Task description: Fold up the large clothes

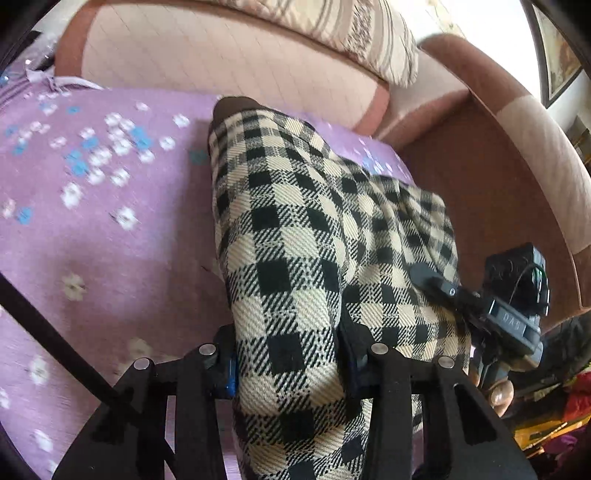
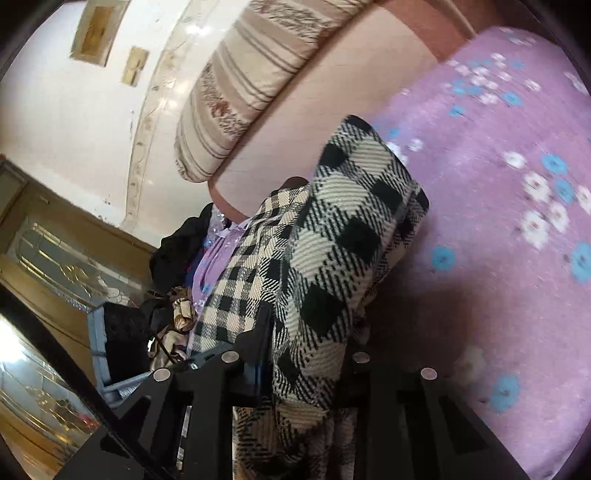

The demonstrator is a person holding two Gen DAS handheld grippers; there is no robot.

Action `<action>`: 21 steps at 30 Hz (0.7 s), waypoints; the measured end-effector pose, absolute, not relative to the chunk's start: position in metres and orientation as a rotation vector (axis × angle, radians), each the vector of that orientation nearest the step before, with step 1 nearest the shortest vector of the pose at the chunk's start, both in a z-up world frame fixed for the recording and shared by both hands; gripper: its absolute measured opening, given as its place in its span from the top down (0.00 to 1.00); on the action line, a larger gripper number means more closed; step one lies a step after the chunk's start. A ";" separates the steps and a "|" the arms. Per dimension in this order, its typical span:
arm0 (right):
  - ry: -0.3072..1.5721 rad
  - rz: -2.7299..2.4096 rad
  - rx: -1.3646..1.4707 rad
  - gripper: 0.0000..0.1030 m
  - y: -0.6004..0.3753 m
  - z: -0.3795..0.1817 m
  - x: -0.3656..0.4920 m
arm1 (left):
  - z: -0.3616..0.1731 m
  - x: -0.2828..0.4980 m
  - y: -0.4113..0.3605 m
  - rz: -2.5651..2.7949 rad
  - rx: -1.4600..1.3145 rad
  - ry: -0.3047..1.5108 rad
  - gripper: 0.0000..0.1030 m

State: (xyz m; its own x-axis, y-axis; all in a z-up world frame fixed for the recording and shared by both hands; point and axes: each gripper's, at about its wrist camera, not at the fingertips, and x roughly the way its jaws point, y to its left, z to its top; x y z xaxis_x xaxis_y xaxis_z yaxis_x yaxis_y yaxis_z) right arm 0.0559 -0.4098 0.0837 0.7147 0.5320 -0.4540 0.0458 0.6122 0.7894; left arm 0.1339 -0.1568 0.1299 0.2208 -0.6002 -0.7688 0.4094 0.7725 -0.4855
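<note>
Left wrist view: the left tool (image 1: 286,363) pinches a thick fold of the checked garment (image 1: 295,229), black and cream, which fills the gap between both fingers and runs away from the tool across the lilac flowered bedspread (image 1: 92,206) toward the padded pink headboard (image 1: 221,62). This view alone shows the right tool (image 1: 436,280) from outside, at the garment's right edge, its black body and a fingertip of the person's hand (image 1: 500,397) below it; whether its fingers press the cloth cannot be told from here. A striped pillow (image 1: 354,29) rests on the headboard.

Right wrist view: the right tool (image 2: 306,365) pinches a bunched fold of the same checked garment (image 2: 332,251), the cloth rising steeply between its fingers and blocking the middle of the frame. The bedspread (image 2: 498,221) lies to the right. Only this view shows a pile of dark and patterned clothing (image 2: 173,288) at the left, wooden furniture (image 2: 48,258) beyond it, and framed pictures (image 2: 96,29) on the wall.

The garment lies partly on the bed, lifted at the near end by both tools.
</note>
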 end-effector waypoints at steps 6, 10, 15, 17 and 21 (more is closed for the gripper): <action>0.903 0.129 0.755 0.54 -0.390 0.055 0.077 | 0.099 0.124 -0.156 -0.569 -0.064 1.207 0.46; 0.893 0.069 0.733 0.43 -0.400 0.062 0.066 | 0.103 0.096 -0.137 -0.578 -0.065 1.167 0.44; 0.751 -0.030 0.683 0.46 -0.415 0.097 0.035 | 0.105 0.054 -0.113 -0.556 0.019 1.111 0.44; 0.717 0.029 0.686 0.60 -0.406 0.109 0.031 | 0.100 0.035 -0.108 -0.549 0.026 1.102 0.44; 0.749 0.232 0.685 0.63 -0.369 0.114 0.031 | 0.090 0.009 -0.089 -0.540 -0.026 1.104 0.44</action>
State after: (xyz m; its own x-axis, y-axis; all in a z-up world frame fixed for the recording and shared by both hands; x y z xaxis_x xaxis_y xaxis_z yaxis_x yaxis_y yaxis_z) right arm 0.0314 -0.3691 0.1136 0.7191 0.4265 -0.5486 0.0420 0.7614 0.6469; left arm 0.0093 -0.0889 0.0904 0.3350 -0.4265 -0.8401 0.4013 0.8714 -0.2824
